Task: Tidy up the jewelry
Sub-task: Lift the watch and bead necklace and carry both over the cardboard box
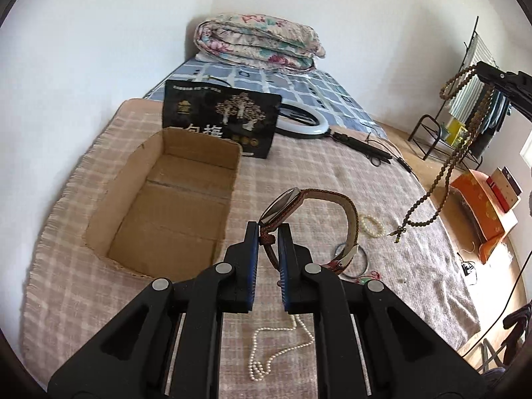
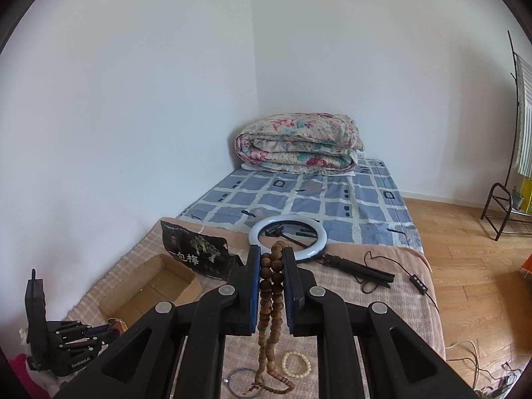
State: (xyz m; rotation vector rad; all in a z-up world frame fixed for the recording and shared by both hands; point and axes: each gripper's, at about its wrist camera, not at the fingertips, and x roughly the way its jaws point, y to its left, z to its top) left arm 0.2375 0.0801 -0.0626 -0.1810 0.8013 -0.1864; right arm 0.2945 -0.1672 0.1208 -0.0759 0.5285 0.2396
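Observation:
My left gripper [image 1: 268, 232] is shut on the brown strap of a wristwatch [image 1: 282, 204] and holds it above the blanket, just right of an open cardboard box [image 1: 173, 199]. My right gripper [image 2: 271, 259] is shut on a long brown bead necklace [image 2: 272, 299], which hangs down to the blanket; it also shows hanging at the right of the left wrist view [image 1: 445, 166]. A pearl necklace [image 1: 276, 349], a cream bead bracelet [image 1: 372, 226] [image 2: 297, 364] and a thin dark bangle [image 1: 360, 259] lie on the blanket.
A black gift bag [image 1: 222, 116] stands behind the box. A ring light [image 2: 289, 236] with its black stand and cable lies further back. A folded floral quilt [image 2: 299, 143] sits at the bed's head. Wooden floor and a metal rack [image 2: 502, 206] are to the right.

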